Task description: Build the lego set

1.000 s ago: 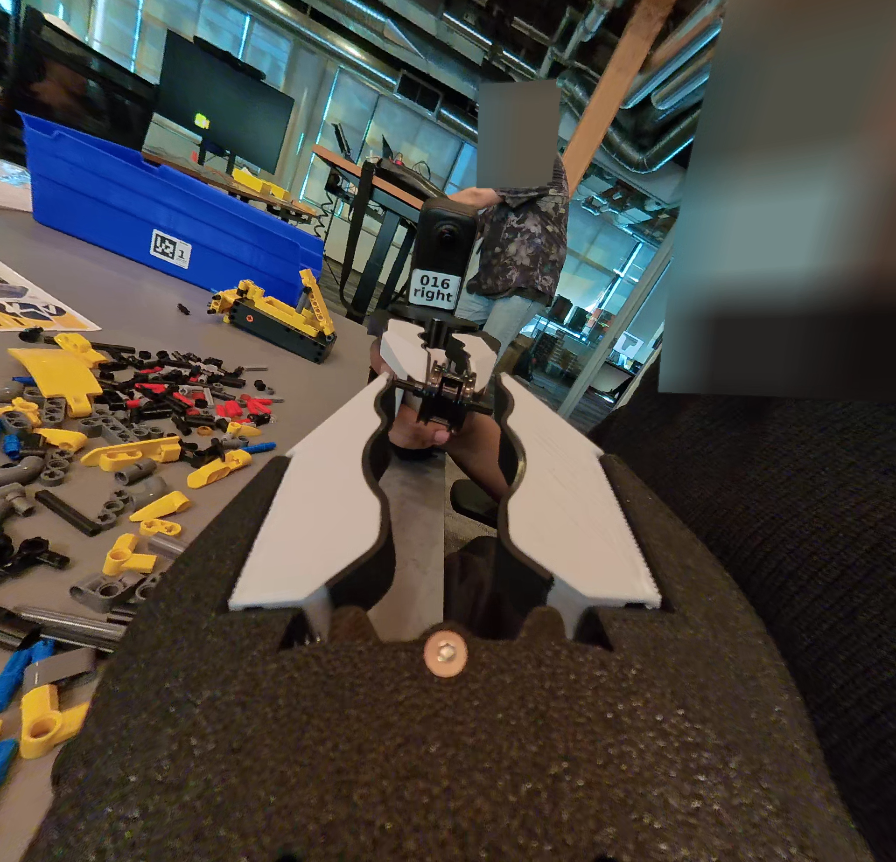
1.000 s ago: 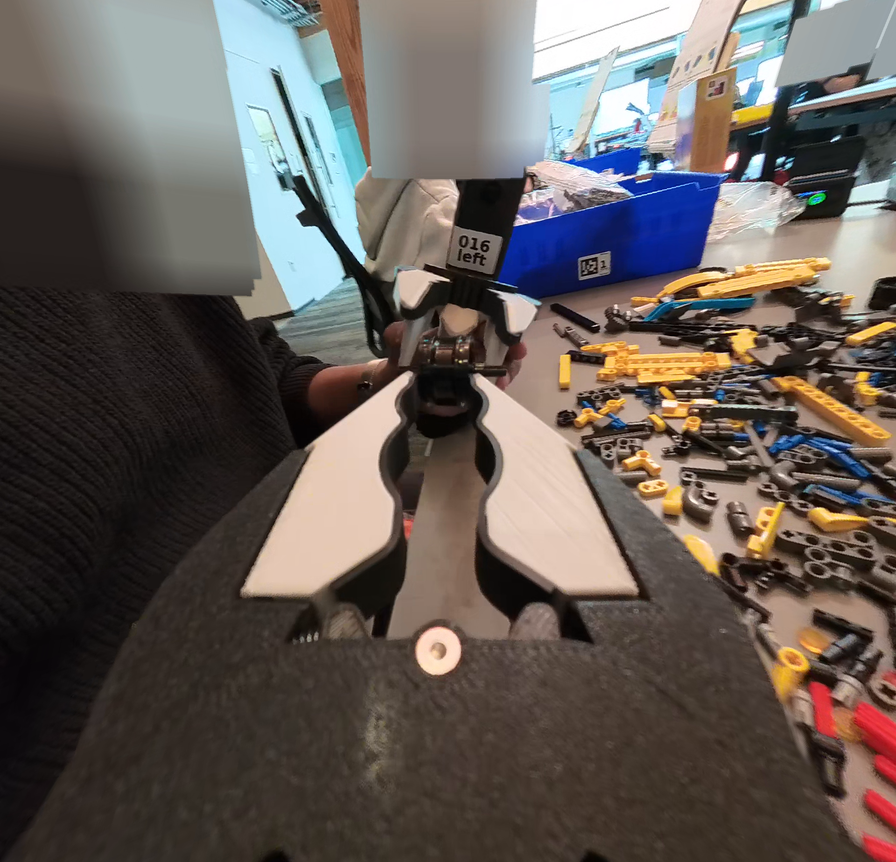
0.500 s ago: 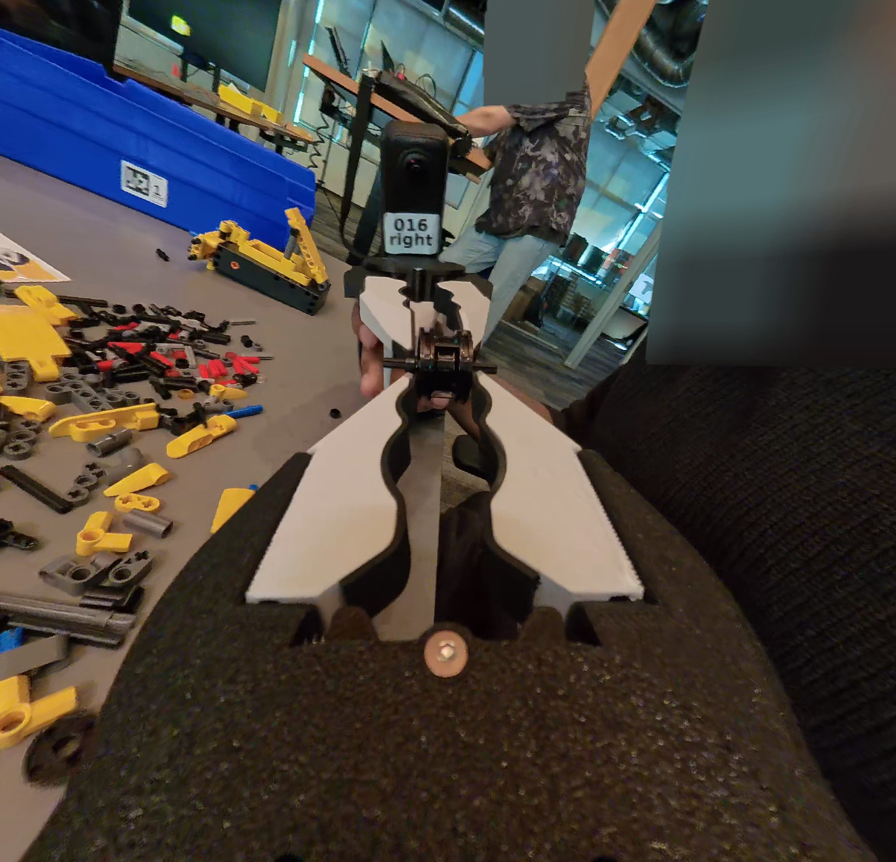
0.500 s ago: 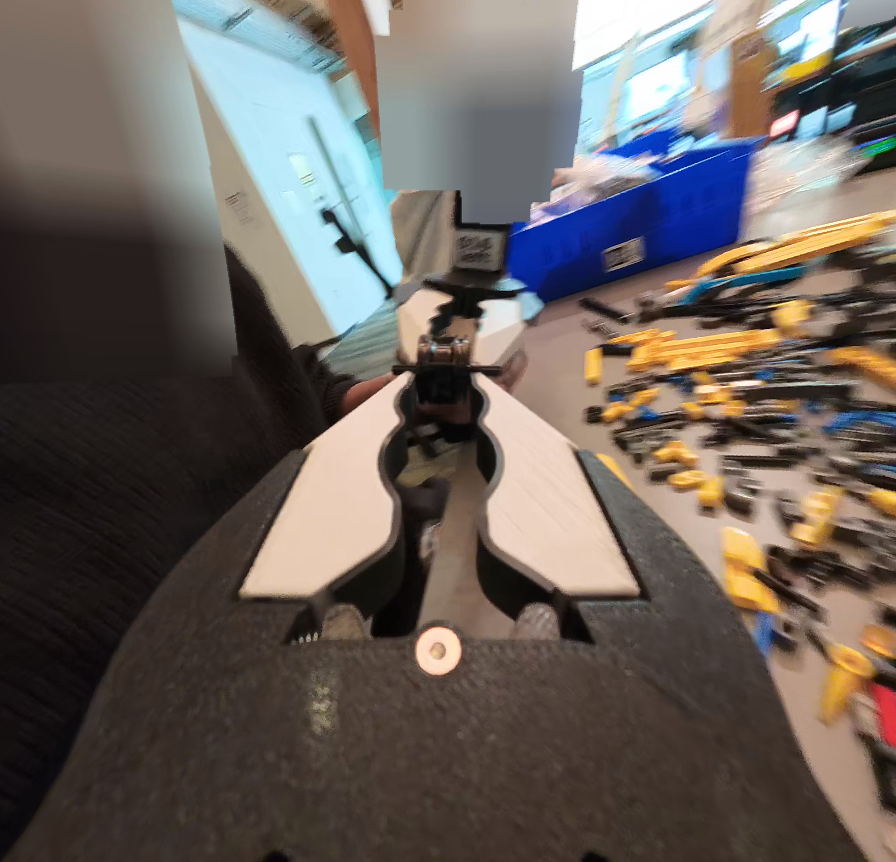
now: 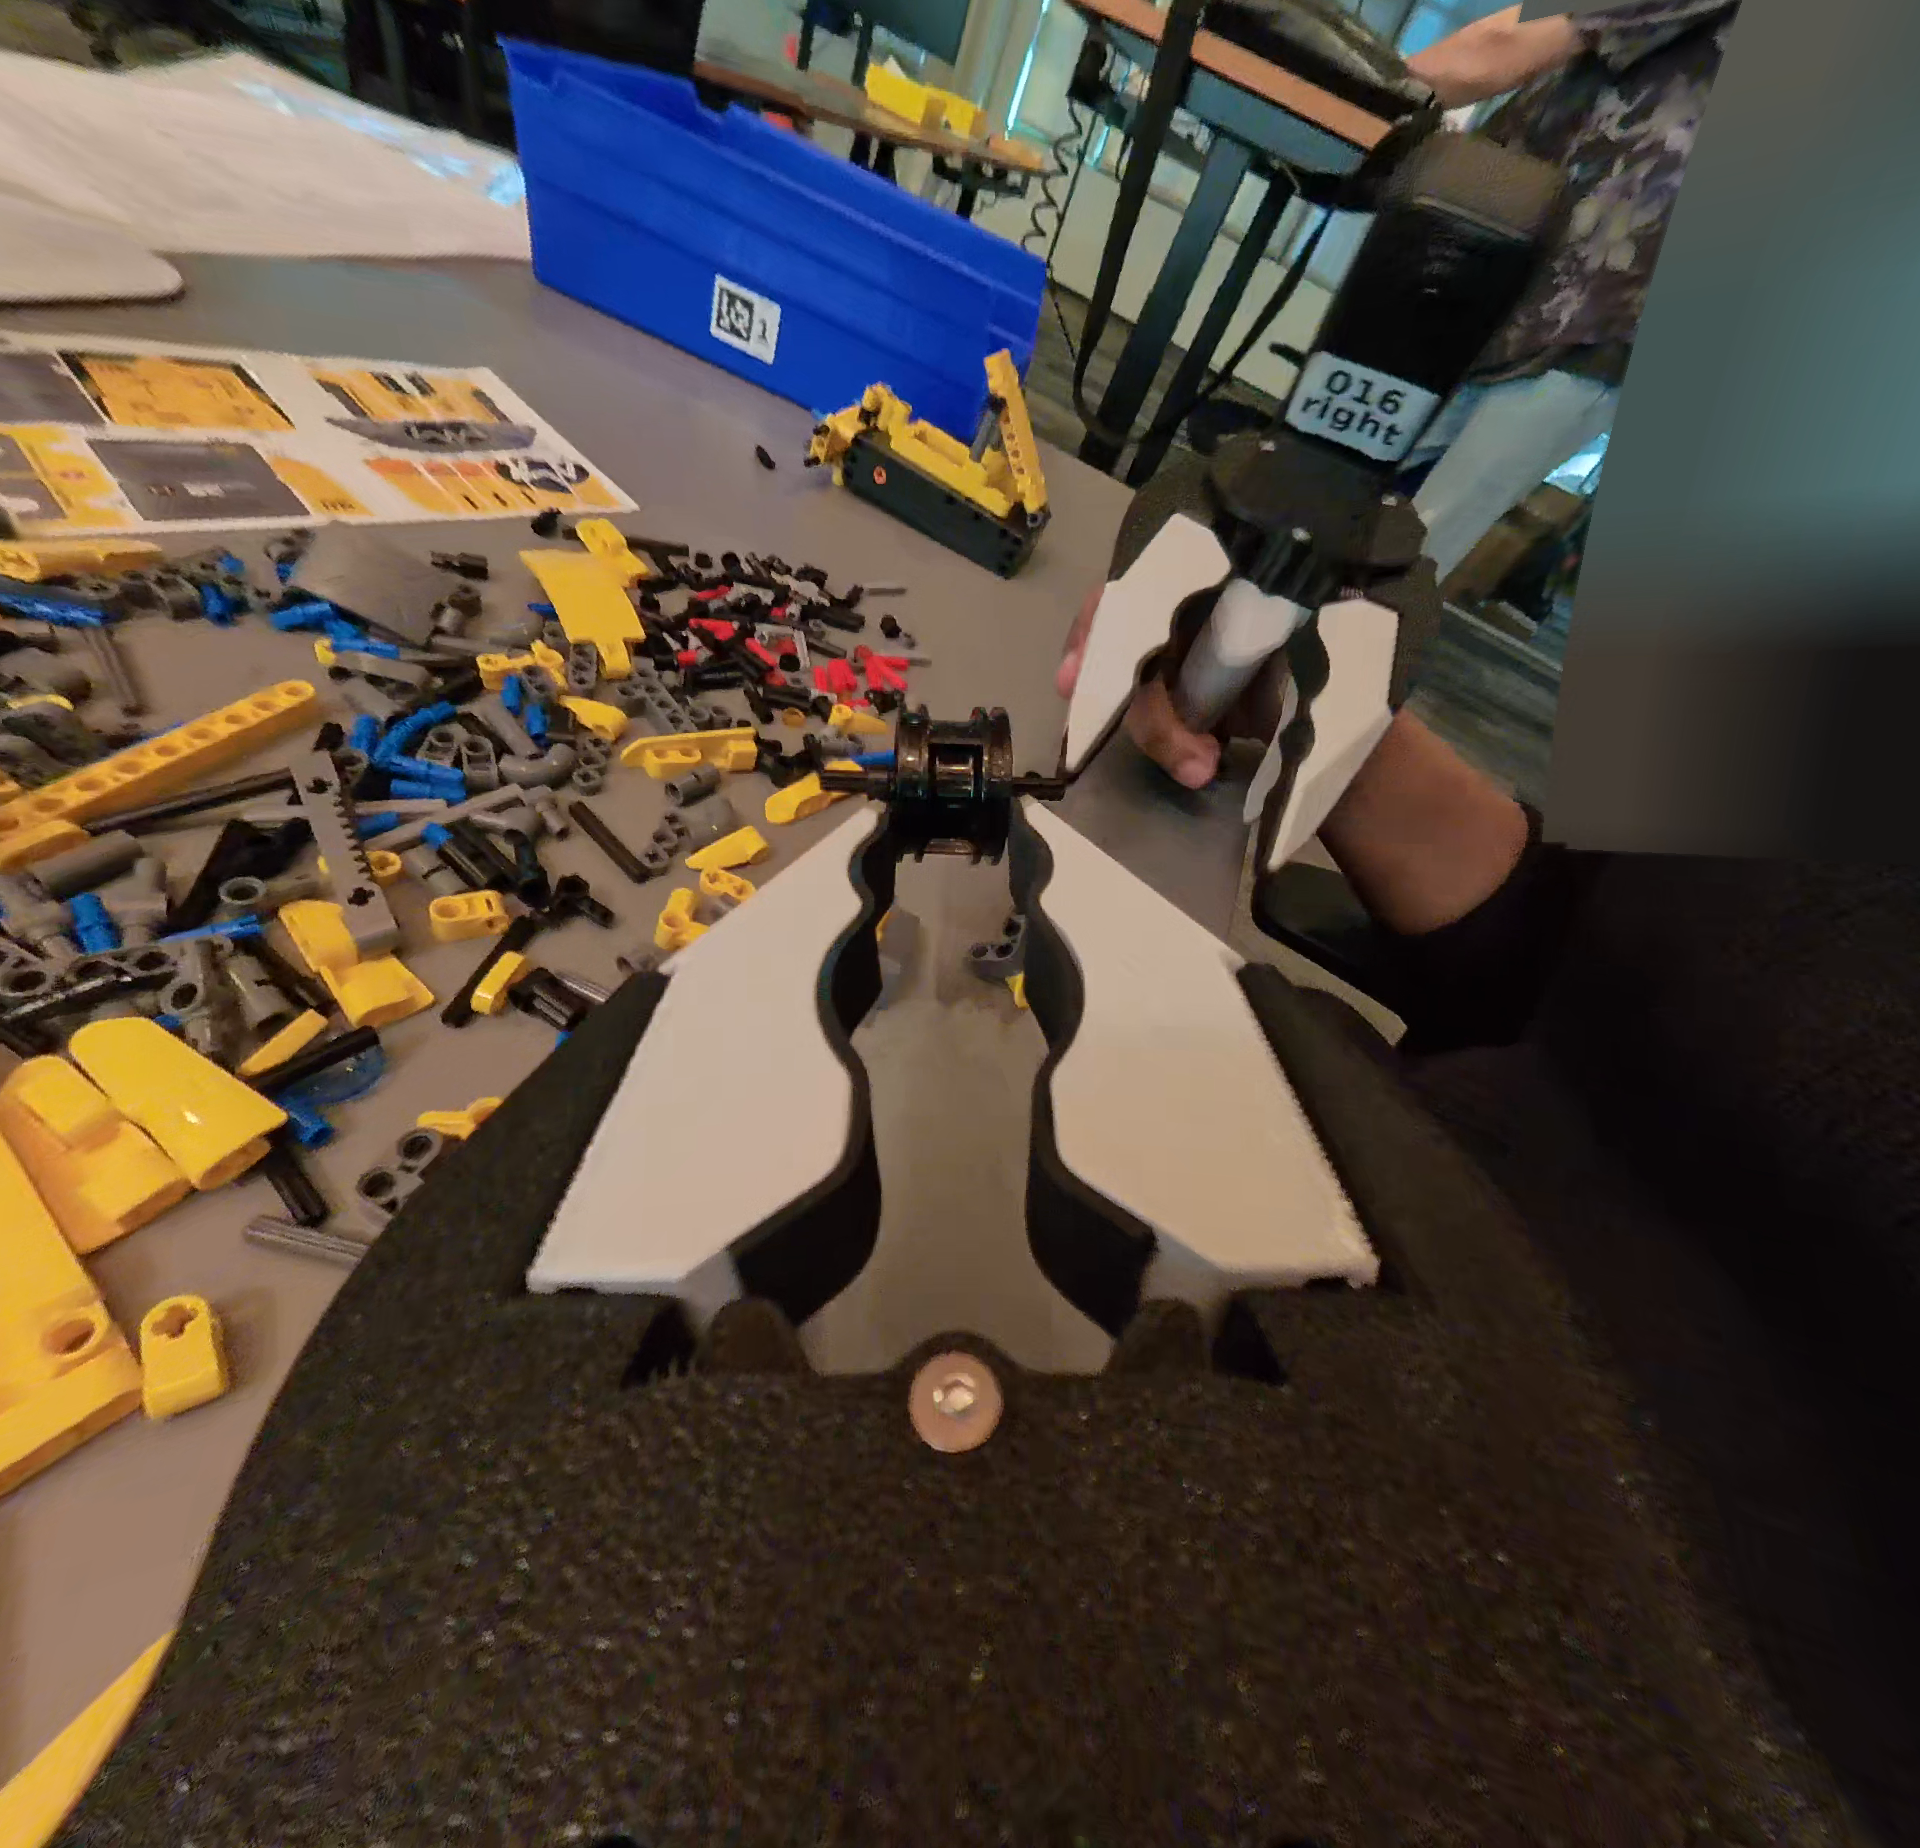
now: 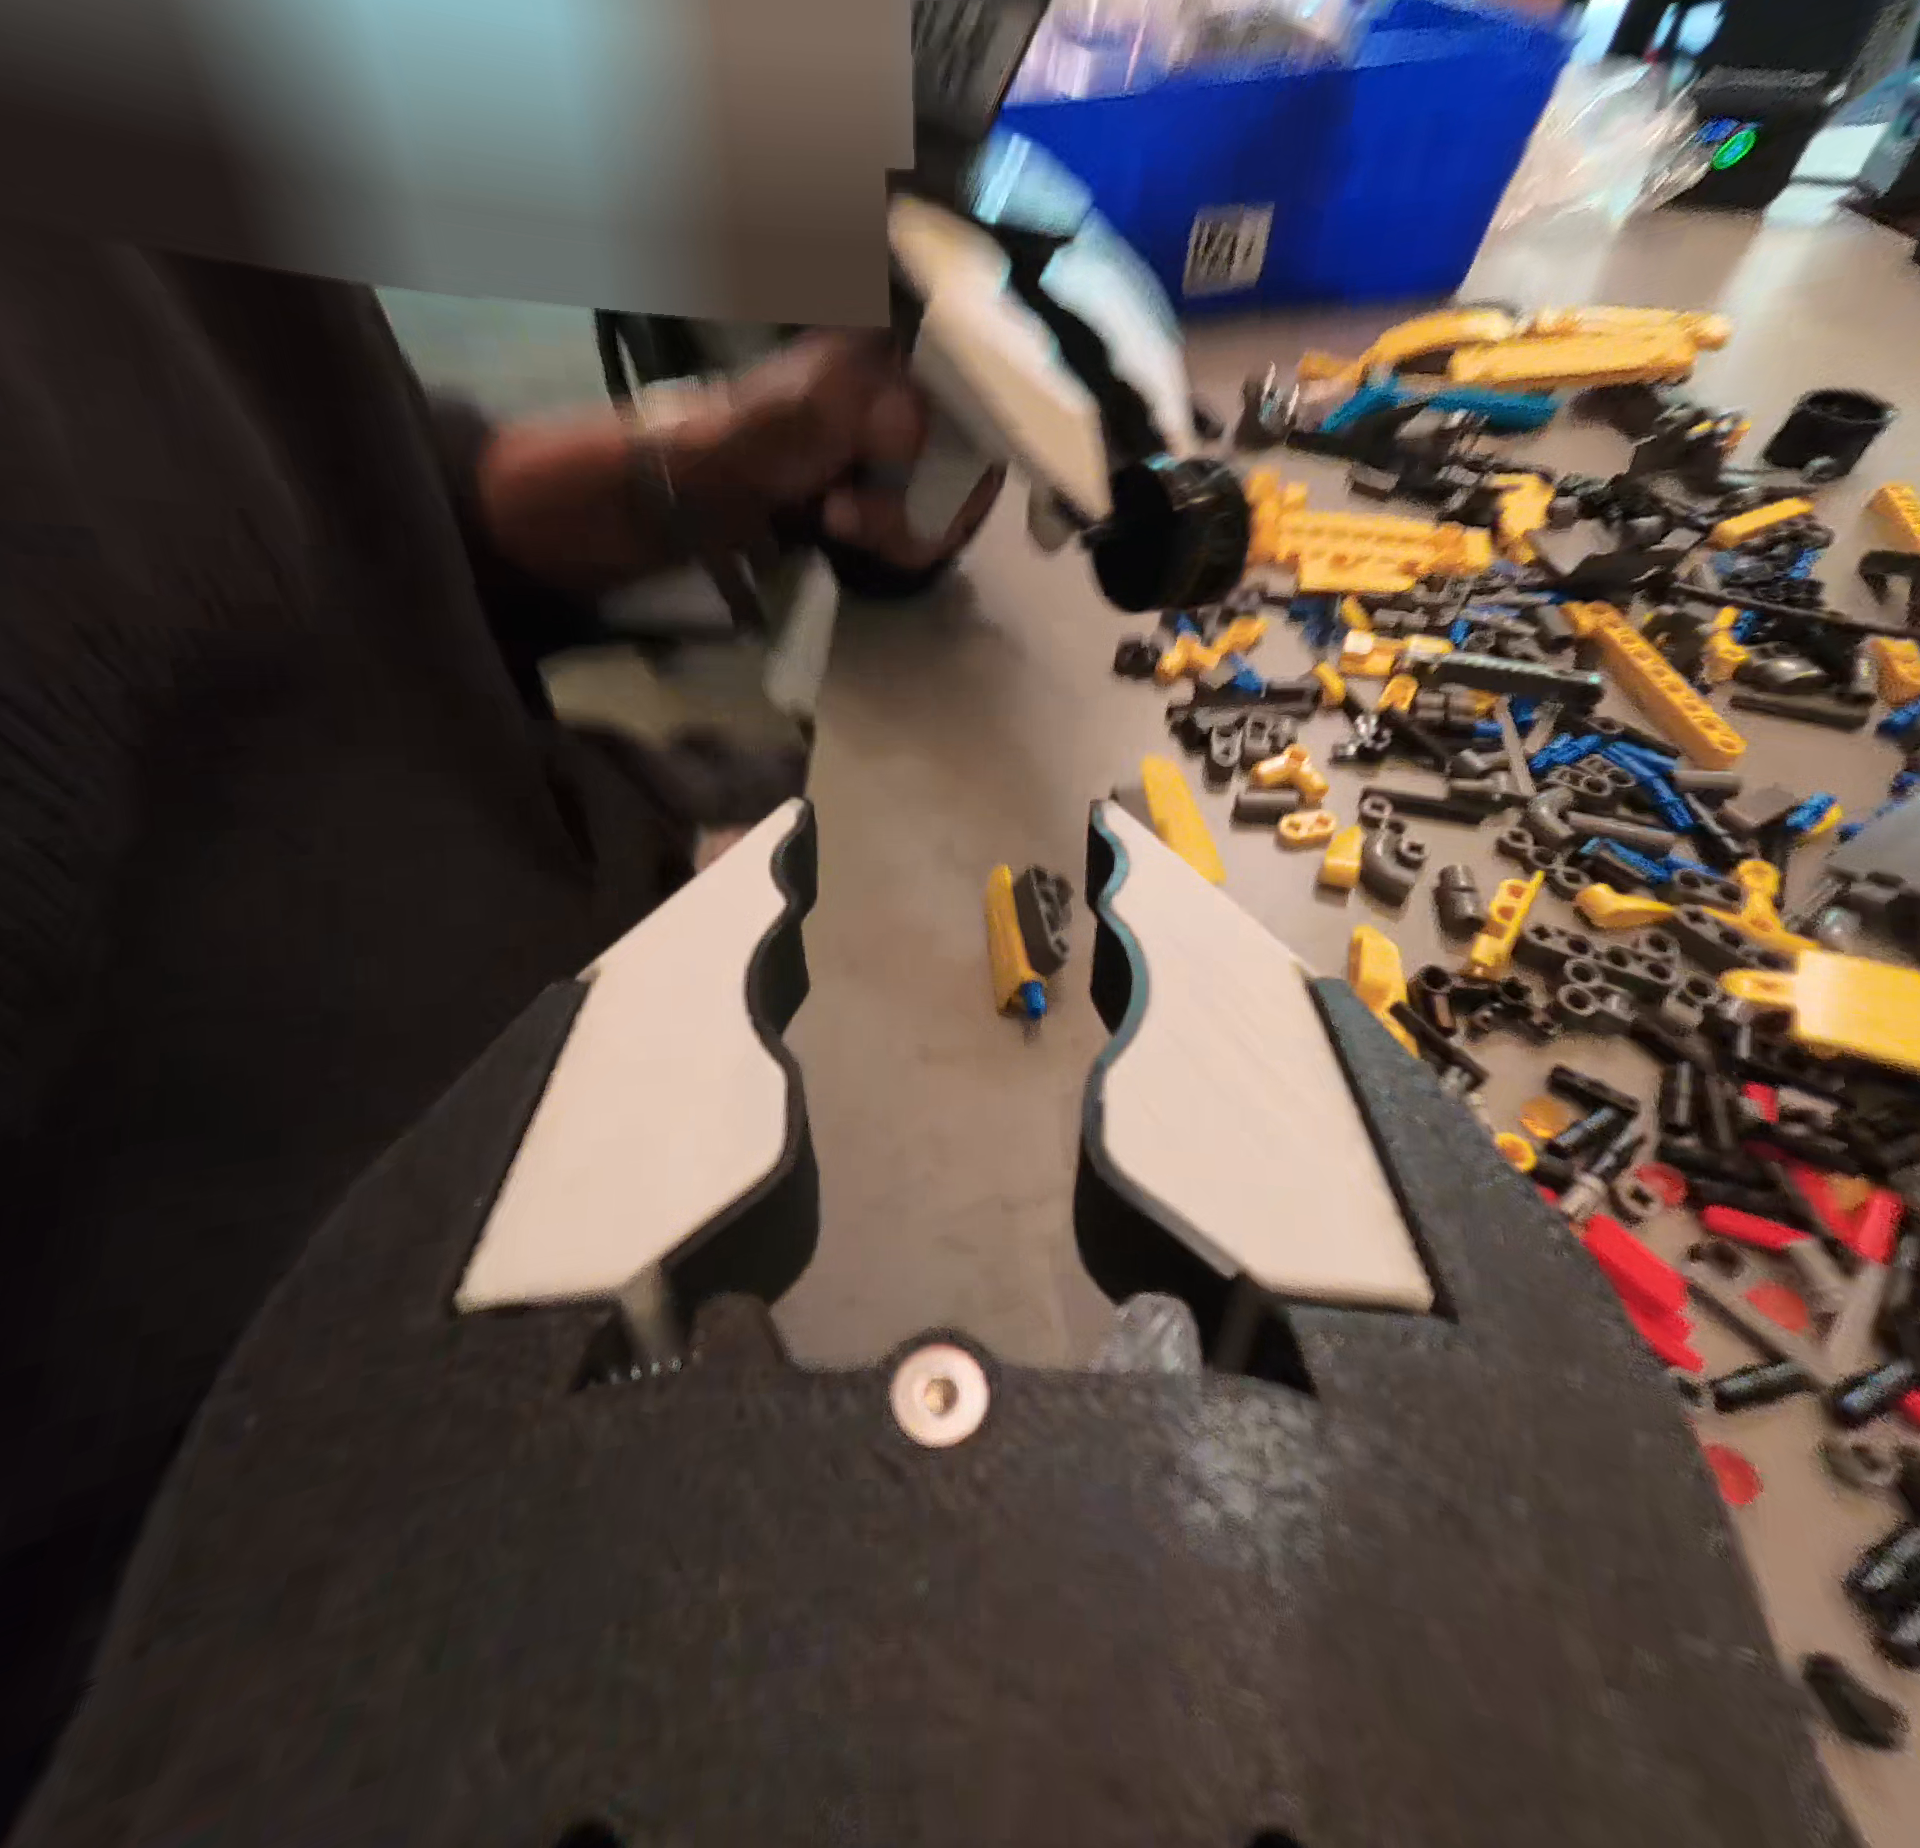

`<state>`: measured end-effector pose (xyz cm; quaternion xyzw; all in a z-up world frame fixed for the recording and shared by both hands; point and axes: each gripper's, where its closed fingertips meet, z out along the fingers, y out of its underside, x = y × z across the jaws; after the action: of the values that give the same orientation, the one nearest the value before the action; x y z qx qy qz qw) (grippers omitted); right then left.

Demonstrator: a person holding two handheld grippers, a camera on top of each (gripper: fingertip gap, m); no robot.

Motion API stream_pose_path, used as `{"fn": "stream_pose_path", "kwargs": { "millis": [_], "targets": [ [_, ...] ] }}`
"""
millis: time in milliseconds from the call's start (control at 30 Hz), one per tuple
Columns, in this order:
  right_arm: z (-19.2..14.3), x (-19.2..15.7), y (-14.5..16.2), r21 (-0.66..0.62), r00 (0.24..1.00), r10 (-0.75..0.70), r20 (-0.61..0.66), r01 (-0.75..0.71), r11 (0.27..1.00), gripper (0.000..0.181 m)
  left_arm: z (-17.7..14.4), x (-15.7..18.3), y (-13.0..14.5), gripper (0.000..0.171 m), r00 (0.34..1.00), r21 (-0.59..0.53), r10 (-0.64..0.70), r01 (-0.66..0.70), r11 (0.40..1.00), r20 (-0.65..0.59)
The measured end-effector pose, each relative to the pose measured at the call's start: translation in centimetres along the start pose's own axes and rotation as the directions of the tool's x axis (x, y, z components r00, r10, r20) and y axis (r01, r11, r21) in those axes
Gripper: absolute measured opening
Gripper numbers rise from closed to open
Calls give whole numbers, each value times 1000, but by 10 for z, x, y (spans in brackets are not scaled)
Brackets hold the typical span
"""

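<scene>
Black spool-shaped wheel hub [image 5: 954,775] on a thin black axle sits pinched at the tips of the left tool [image 5: 951,830] in the left wrist view, axle lying crosswise, held above the grey counter [image 5: 665,427]; the right tool [image 5: 1226,749] stands just to its right, tips near the axle's end, apparently touching nothing. From the right wrist view, the right tool [image 6: 948,842] is spread wide and empty over bare counter, a small yellow-and-grey piece [image 6: 1023,941] lying between its fingers, while the hub hangs ahead and slightly right in the blurred left tool.
</scene>
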<state>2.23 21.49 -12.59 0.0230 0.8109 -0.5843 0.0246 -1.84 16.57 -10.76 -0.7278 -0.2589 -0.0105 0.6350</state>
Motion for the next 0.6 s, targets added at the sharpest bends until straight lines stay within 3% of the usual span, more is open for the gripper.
{"fn": "stream_pose_path", "kwargs": {
  "millis": [167,600],
  "targets": [
    [15,9,28,-224,960,-252,-122,221,949,51,-1,-1,-1,21,999,11,-32,32,999,-16],
    [23,14,49,-368,951,-286,-120,225,902,34,0,-3,0,21,999,2,-41,41,999,-11]
  ]
}}
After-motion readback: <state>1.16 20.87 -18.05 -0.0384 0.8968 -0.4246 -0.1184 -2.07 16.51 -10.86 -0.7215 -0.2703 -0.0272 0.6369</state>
